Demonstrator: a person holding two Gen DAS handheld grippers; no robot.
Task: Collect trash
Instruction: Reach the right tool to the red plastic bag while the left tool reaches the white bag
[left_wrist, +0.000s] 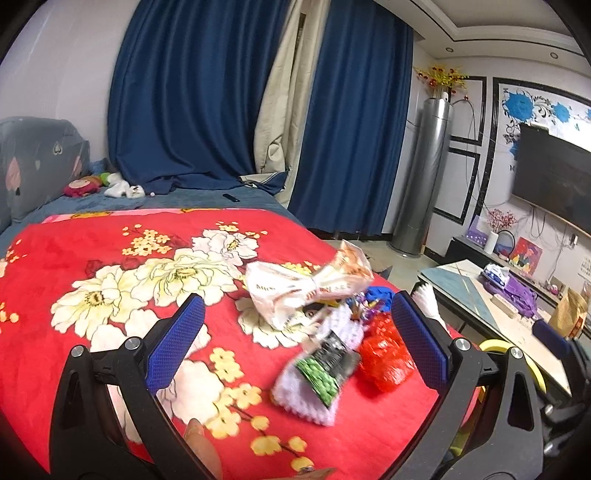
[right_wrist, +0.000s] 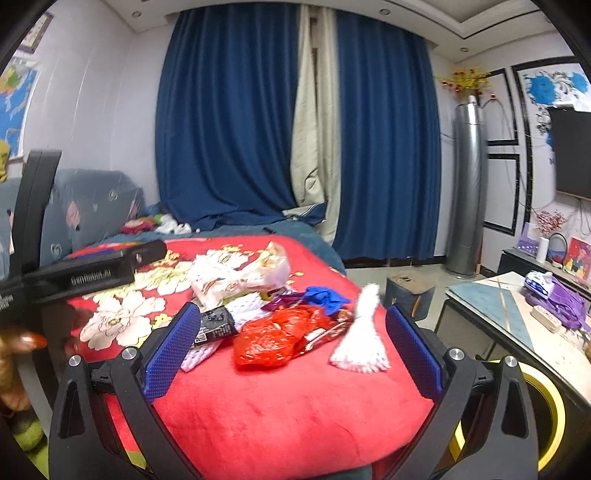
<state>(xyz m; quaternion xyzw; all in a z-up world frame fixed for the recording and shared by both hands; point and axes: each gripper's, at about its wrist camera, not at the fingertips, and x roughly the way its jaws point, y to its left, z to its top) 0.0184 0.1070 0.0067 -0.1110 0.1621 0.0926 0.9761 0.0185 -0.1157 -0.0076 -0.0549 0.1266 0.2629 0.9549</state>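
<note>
- Blue curtains (right_wrist: 229, 122) hang behind a bed covered by a red blanket printed with white and yellow flowers (left_wrist: 122, 280).
- Litter sits heaped near the blanket's right edge: a crumpled white printed wrapper (left_wrist: 306, 284), a white foam net sleeve (left_wrist: 314, 384), a black-and-green snack packet (left_wrist: 325, 365), a crinkled red plastic bag (right_wrist: 284, 336).
- Left gripper (left_wrist: 297, 339) is spread wide, empty; the packet lies between its fingers, long axis diagonal.
- Right gripper (right_wrist: 291, 343) gapes empty around the bag, probably nearer it.
- Only "GenRobot.AI" reads, on the left gripper's body.
</note>
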